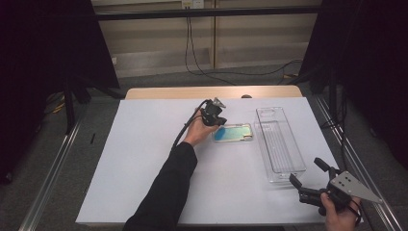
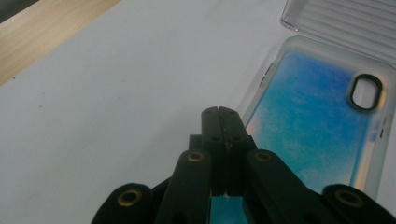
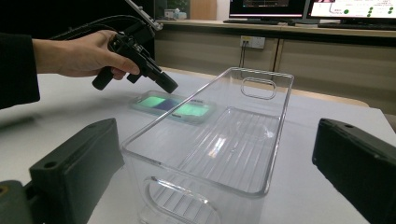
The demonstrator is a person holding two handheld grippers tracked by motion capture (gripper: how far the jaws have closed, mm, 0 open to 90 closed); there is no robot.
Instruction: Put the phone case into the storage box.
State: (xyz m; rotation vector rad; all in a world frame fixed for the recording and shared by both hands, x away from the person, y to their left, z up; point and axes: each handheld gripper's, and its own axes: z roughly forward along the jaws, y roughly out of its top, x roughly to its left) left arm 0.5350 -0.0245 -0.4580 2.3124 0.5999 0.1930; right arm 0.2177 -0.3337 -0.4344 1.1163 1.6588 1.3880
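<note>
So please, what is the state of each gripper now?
Left gripper: shut, holding nothing, fingers above the phone case.
Right gripper: open, empty.
</note>
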